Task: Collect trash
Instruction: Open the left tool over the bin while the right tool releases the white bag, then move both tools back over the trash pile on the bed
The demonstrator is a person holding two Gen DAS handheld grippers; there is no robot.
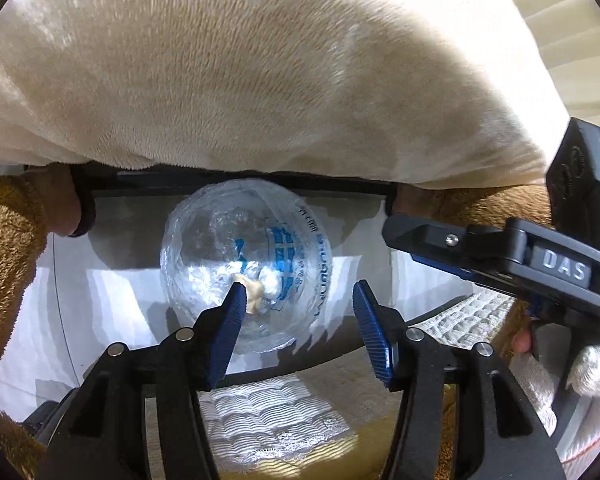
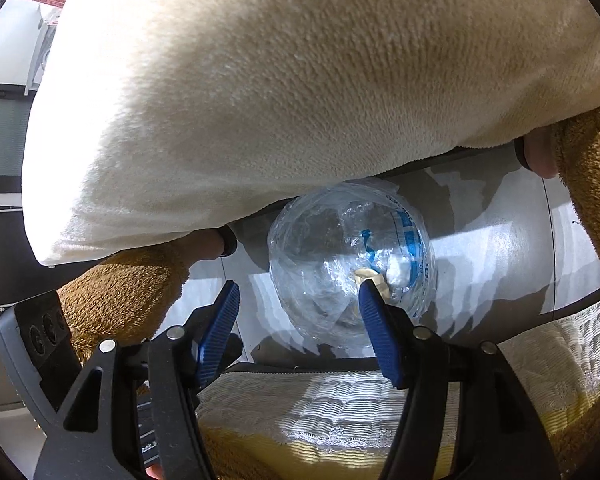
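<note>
Both my tongs point down over the edge of the bed [image 1: 276,416], its white quilted cover low in each frame. Left tongs [image 1: 298,332]: blue pads apart, nothing pressed between them. Right tongs [image 2: 298,332]: likewise released, pads spread with only air in the gap. In the left view the right tongs enter from the right edge, black body with white lettering, a white-gloved hand [image 1: 560,372] behind them. A clear plastic bag [image 1: 246,264] with blue print sits on the pale grey floor [image 1: 112,292] at frame centre, mouth open toward the cameras. Inside, near the bottom, lie a beige scrap [image 1: 256,292] and a white crumpled wad [image 1: 270,280] just beside it. In the left view the left pad tip overlaps the beige scrap; whether it touches I cannot tell. In the right view the bag shows right of centre, behind the right pad. A cream plush pillow [image 1: 240,72] fills the upper half of both frames, overhanging the bag. Brown fleece sleeves [image 1: 8,240] flank the scene; bare skin shows at their cuffs below the pillow's lower edge.
</note>
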